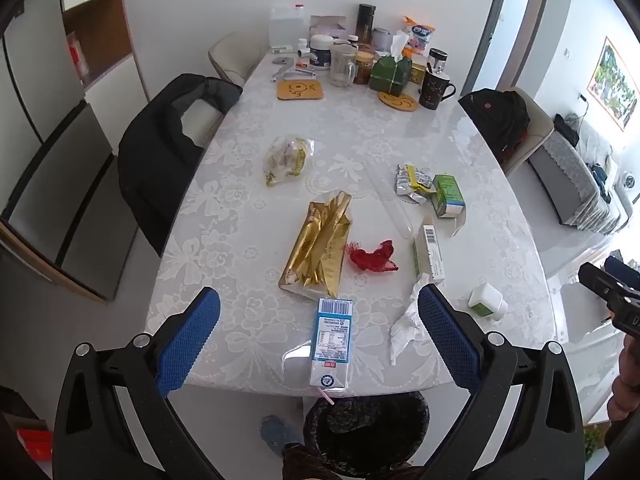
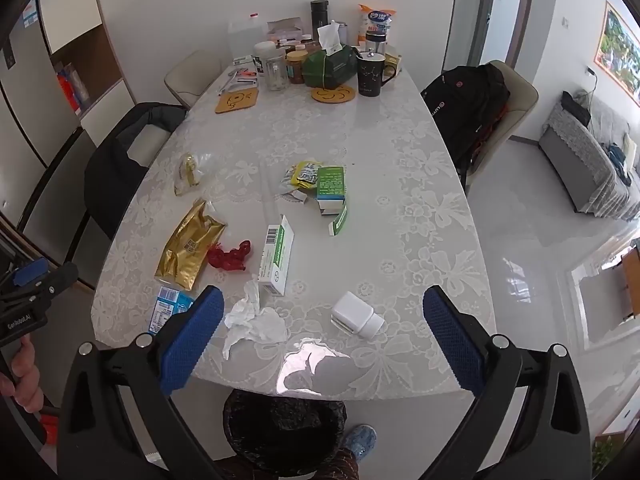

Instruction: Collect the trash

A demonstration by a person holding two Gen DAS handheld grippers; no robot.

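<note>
Milk carton [image 1: 331, 342] lies between the left gripper's [image 1: 319, 338] wide-open fingers [image 1: 188, 340], untouched.

Wide-open left gripper [image 1: 319, 334] hovers above a blue milk carton [image 1: 331, 342] on the littered table [image 1: 500, 216], bin [image 1: 366, 434] below.

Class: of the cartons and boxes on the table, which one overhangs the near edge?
The blue-and-white milk carton; its straw end juts over the bin.
</note>
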